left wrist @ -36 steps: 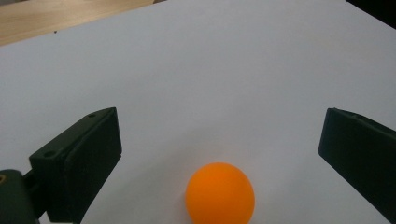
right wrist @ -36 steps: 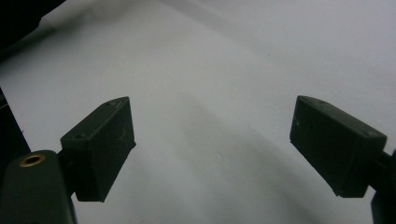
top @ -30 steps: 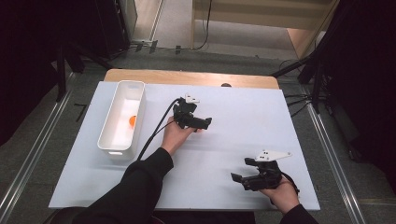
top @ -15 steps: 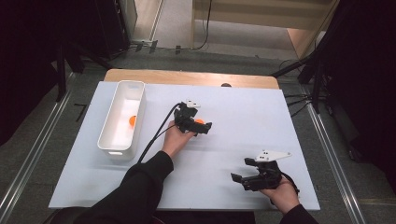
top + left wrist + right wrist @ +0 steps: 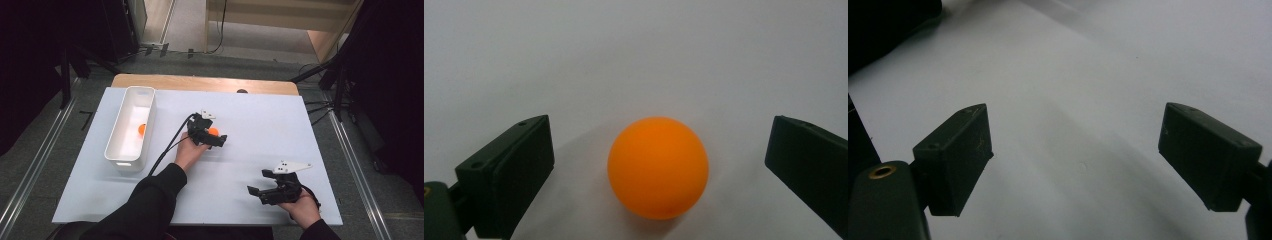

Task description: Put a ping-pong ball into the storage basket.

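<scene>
The left gripper (image 5: 215,140) has crept forward over the last second, and the orange ball (image 5: 658,167) near the surface's middle now sits between its wide-open jaws, ungripped. A closing squeeze looks next. The right gripper (image 5: 260,192) waits open and empty near the front right corner; another orange ball (image 5: 142,130) lies in the white bin (image 5: 120,160).

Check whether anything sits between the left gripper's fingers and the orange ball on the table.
Nothing visible does. The small round orange ball lies on the white table between the open left gripper fingers, with bare table on both sides and neither finger touching it.
</scene>
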Demonstrator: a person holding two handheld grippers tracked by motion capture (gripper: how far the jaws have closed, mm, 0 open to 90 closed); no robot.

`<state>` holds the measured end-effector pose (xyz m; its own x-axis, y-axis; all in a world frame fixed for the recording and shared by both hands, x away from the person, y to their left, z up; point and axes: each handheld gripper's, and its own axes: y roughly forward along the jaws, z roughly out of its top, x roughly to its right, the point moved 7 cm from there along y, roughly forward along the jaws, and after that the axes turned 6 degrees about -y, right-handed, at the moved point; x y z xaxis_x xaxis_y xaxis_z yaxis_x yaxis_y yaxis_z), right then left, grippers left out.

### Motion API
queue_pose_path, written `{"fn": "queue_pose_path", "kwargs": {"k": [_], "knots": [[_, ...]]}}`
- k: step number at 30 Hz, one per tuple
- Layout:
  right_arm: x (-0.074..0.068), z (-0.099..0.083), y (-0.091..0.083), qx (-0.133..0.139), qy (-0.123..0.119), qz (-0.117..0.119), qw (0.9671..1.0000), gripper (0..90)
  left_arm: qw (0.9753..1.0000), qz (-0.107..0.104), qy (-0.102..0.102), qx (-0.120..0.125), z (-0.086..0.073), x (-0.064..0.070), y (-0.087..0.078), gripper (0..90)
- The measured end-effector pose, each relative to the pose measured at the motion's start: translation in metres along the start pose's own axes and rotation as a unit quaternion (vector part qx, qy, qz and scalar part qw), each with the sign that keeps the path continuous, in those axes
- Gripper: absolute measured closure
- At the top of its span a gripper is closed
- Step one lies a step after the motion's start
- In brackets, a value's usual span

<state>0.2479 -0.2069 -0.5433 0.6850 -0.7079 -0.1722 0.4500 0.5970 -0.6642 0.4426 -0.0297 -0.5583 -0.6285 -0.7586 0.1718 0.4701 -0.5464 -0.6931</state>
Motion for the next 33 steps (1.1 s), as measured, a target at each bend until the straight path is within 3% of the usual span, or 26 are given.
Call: {"fn": "queue_pose_path", "kwargs": {"k": [12, 17, 18, 21, 29, 33], "knots": [[-0.0002, 0.0002, 0.0009, 0.001, 0.000, -0.001, 1.0000, 12.3, 0.9998, 0.015, 0.009, -0.008, -0.0053, -0.0029, 0.0034, 0.0], [0.0003, 0.0000, 0.0007, 0.001, -0.001, -0.002, 1.0000, 12.4, 0.9994, 0.030, 0.017, -0.011, -0.0062, -0.0017, 0.0049, 0.0], [0.0000, 0.0000, 0.0006, 0.001, -0.002, -0.001, 1.0000, 12.4, 0.9986, 0.044, 0.027, -0.016, -0.0071, -0.0013, 0.0051, 0.9], [0.0000, -0.0001, 0.0006, 0.000, -0.002, -0.002, 1.0000, 12.4, 0.9974, 0.059, 0.038, -0.019, -0.0079, 0.0008, 0.0068, 2.2], [0.0005, -0.0004, 0.0008, 0.000, -0.002, -0.004, 1.0000, 12.4, 0.9976, 0.056, 0.039, -0.014, -0.0085, 0.0015, 0.0050, 5.2], [0.0005, -0.0007, 0.0007, 0.000, -0.002, -0.003, 1.0000, 12.4, 0.9978, 0.052, 0.042, -0.005, -0.0097, 0.0027, 0.0017, 13.7]]}}
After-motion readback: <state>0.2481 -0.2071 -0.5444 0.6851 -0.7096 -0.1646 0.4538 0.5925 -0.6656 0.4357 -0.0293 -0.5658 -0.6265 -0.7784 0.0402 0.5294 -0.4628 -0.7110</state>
